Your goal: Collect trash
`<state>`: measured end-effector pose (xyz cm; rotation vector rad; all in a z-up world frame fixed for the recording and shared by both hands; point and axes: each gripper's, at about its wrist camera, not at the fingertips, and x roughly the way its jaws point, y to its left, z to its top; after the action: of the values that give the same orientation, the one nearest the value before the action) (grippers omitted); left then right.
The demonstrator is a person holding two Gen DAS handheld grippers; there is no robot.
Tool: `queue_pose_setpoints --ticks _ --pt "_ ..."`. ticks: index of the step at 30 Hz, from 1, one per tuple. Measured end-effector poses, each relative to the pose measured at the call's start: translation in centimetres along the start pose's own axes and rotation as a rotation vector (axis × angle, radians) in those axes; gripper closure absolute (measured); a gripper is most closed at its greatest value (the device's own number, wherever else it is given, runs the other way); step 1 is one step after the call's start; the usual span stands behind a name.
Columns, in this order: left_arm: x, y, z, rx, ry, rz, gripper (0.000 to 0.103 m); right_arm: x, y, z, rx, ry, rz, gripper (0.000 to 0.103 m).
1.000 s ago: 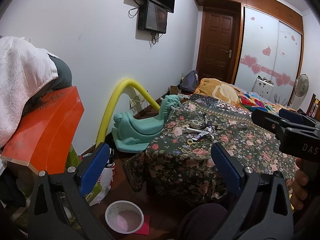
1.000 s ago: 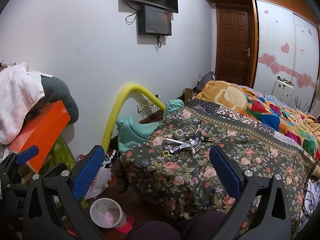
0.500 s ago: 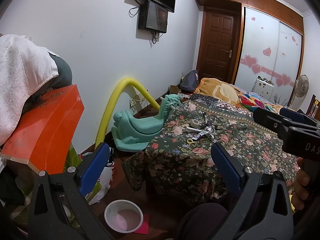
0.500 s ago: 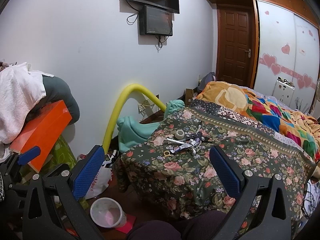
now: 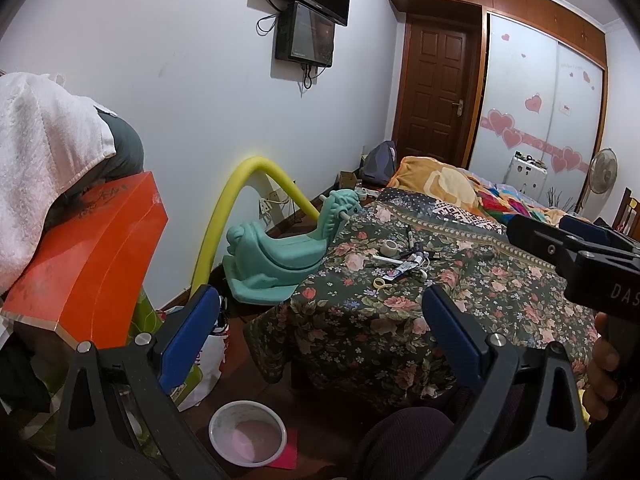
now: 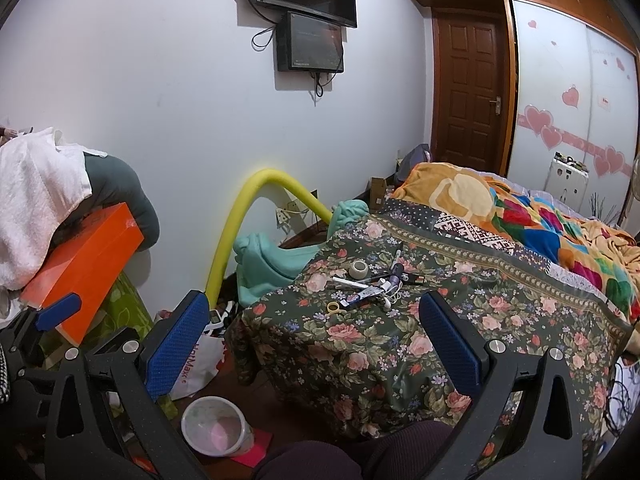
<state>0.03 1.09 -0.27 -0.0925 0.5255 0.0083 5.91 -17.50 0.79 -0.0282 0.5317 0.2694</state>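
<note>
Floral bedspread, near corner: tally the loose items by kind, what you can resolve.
Tape roll: 1
Yellow scissors: 1
Tube: 1
White earphones: 1
Pens or sticks, tangled, not countable
Total: 4 clear

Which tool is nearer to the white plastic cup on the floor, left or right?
Left, by a little. The left tool hangs just above the white plastic cup, at the left. The right tool is beside it, further over the floral bedspread. Both are open and empty.
</note>
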Motion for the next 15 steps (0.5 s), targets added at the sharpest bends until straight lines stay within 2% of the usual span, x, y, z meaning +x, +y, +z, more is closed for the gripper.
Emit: queue_pose_setpoints --ticks 15 --pt "1.8 -1.2 1.4 -0.003 0.009 -0.015 0.001 1.3 -2.4 0.5 0.027 0.000 -0.019 0.000"
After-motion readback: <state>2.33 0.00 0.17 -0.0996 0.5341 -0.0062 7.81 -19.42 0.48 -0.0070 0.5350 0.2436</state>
